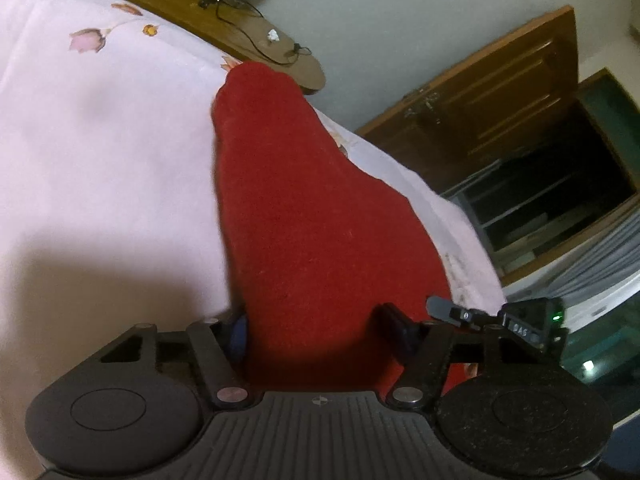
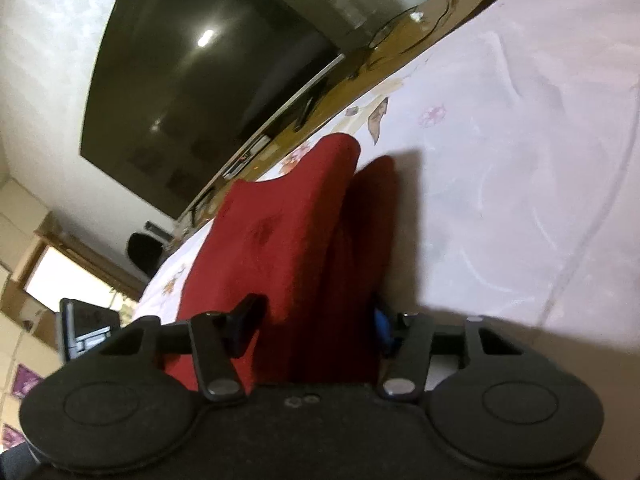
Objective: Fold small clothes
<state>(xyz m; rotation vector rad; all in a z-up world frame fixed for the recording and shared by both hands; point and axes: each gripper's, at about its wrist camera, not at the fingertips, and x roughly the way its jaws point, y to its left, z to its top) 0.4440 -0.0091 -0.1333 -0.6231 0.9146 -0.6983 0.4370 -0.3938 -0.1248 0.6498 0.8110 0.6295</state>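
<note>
A small red garment [image 1: 296, 208] lies on the pale pink bedsheet [image 1: 100, 152] and runs from the far bed edge back toward me. Its near end fills the gap of my left gripper [image 1: 316, 320], between the blue-padded left finger [image 1: 239, 334] and the black right finger [image 1: 396, 326]; the jaws stand wide apart and I see no pinch. In the right wrist view the red garment [image 2: 280, 240] rises in soft folds, and its near end sits between the fingers of my right gripper [image 2: 316, 320], whose jaws are also apart.
A wooden ledge [image 1: 240, 36] with black cables borders the far side of the bed. A dark television screen [image 2: 192, 80] stands on it. A wooden door [image 1: 500, 92] and a dark doorway are to the right. The sheet [image 2: 520, 160] is printed with flowers.
</note>
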